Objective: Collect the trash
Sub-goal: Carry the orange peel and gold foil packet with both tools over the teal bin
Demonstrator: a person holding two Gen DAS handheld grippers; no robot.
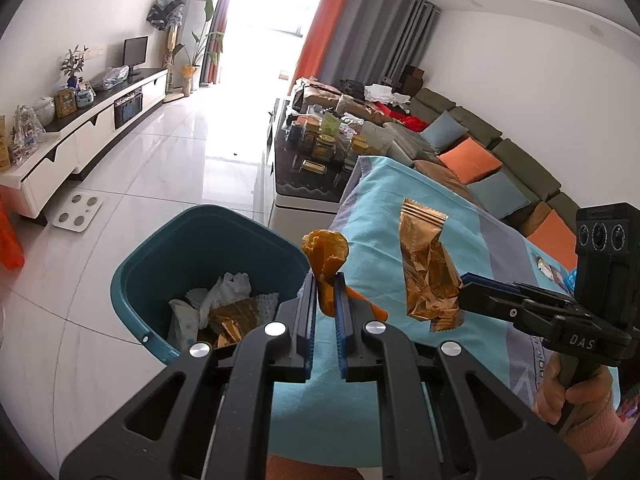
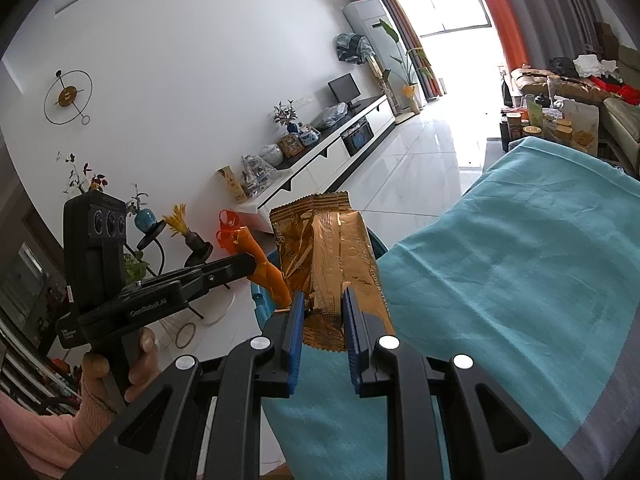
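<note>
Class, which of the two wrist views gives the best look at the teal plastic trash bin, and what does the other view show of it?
The left wrist view: the teal plastic trash bin shows its open rim and the crumpled paper and wrappers inside. The right wrist view shows only slivers of teal behind the held gold foil wrapper and orange peel.

At lower left, the teal bin point(image 1: 160, 276) stands open-topped, part-filled with paper scraps; bare floor point(image 1: 168, 160) stretches left, the cloth-covered table point(image 1: 384, 208) blocks right.

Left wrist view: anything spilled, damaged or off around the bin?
No spill visible. The teal bin stands upright with trash inside. The orange peel and gold wrapper are in the jaws above the blue cloth, not yet over the bin.
</note>
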